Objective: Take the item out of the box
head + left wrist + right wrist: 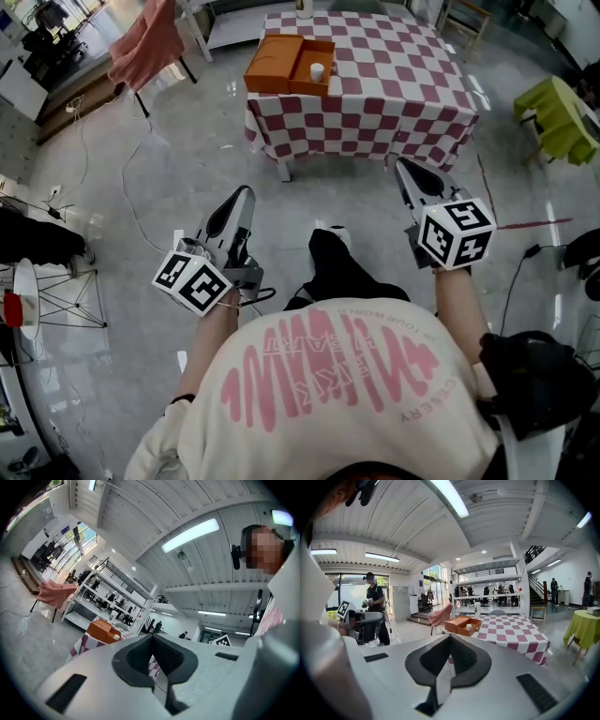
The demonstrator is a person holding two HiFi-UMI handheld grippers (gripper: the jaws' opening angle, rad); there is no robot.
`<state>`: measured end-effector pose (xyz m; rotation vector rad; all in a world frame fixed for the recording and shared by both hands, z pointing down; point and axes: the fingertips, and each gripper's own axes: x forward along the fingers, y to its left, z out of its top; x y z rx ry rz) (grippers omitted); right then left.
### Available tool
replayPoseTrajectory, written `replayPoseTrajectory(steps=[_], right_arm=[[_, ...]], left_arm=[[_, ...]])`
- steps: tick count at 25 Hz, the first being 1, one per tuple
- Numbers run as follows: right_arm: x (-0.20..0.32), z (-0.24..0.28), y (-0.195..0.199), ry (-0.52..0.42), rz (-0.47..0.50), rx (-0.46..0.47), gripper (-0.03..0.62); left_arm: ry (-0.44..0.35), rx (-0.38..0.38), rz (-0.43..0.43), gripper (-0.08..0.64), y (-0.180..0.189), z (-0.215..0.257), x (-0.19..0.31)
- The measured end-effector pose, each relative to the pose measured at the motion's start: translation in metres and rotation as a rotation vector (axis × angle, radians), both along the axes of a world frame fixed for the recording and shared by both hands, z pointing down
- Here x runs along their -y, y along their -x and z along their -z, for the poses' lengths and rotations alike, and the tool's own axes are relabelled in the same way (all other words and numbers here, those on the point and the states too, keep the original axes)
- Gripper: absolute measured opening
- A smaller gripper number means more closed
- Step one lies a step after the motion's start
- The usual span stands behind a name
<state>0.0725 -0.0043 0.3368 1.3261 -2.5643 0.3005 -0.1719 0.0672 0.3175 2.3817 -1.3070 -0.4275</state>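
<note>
left claw, right claw held out toward table, jaws together.

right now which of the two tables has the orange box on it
The checked-cloth table; the open orange box sits at its left edge. The other table wears a plain yellow-green cloth.

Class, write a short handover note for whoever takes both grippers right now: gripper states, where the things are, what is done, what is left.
Left gripper: shut, empty.
Right gripper: shut, empty.
Orange box: open, at the left edge of the checked table, well ahead of both grippers.
Small white item: stands in the box's right compartment.
Done: nothing yet; the item is untouched.
Left: step up to the table, open a gripper, grasp the item, lift it out.
</note>
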Motion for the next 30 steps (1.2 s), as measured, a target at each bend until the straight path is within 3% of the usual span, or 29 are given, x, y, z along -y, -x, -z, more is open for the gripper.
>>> replayPoseTrajectory(steps=[16, 30], right_arm=[[0.062, -0.014, -0.012, 0.011, -0.009, -0.024, 0.005], [0.228, 0.002, 0.002, -0.015, 0.089, 0.005, 0.005]], left_arm=[[0.02, 0.008, -0.02, 0.008, -0.016, -0.008, 0.069], [-0.028, 0.026, 0.06, 0.008, -0.014, 0.016, 0.214]])
